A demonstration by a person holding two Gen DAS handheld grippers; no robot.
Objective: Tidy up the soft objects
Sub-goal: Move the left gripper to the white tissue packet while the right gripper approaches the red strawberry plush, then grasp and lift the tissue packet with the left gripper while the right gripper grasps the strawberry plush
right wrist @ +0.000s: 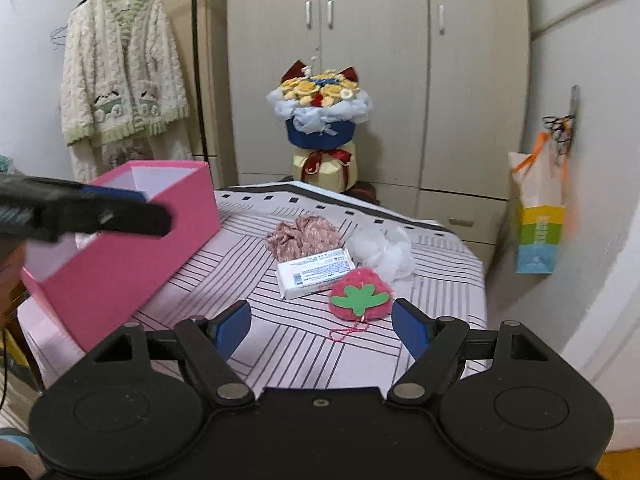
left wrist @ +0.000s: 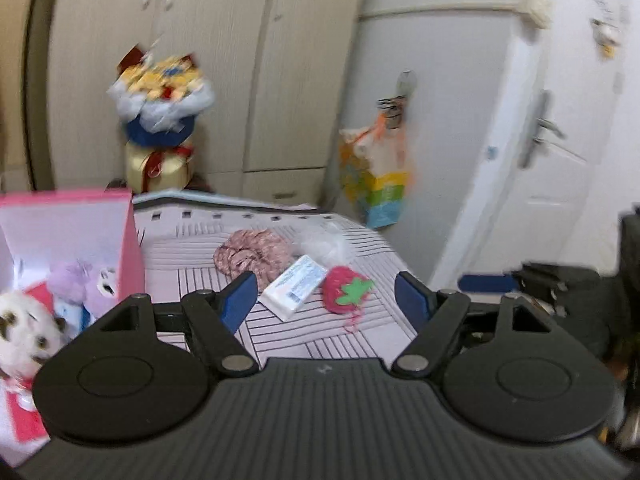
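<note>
- Right gripper [right wrist: 321, 326]: black hinged arms, flat blue pads [right wrist: 404, 328], spread wide with nothing between them, held above the near part of the table [right wrist: 280, 344].
- Left gripper [left wrist: 326, 298]: same build, blue pads [left wrist: 240, 300] equally far apart and holding nothing. In the right view it shows as a dark blurred bar [right wrist: 86, 210] over the box opening.
- Strawberry [right wrist: 360, 294]: fuzzy pink round plush with a flat green felt leaf and a thin pink cord loop trailing toward the camera; it lies on the table just ahead of the right gripper, between its pads in line of sight but not touched.
- Pack [right wrist: 316, 272]: flat, rectangular, glossy white wrapper with small print, lying just beside the strawberry and overlapping the cloth's edge.
- Cloth [right wrist: 302, 236]: crumpled pink floral fabric, bunched behind the pack.
- Puff [right wrist: 380, 250]: white, gauzy, ruffled ball, right of the cloth, just behind the strawberry.
- Tablecloth: pale with thin dark stripes in crossing blocks.
- Box [right wrist: 132, 240]: rigid pink card, rectangular, open top, white inside, standing on the table's left side.
- Toys [left wrist: 60, 300]: fluffy plush figures, white, lilac and blue, inside the box in the left view.
- Bouquet [right wrist: 320, 120]: yellow blooms in blue and white wrap, by the wardrobe [right wrist: 376, 60].
</note>
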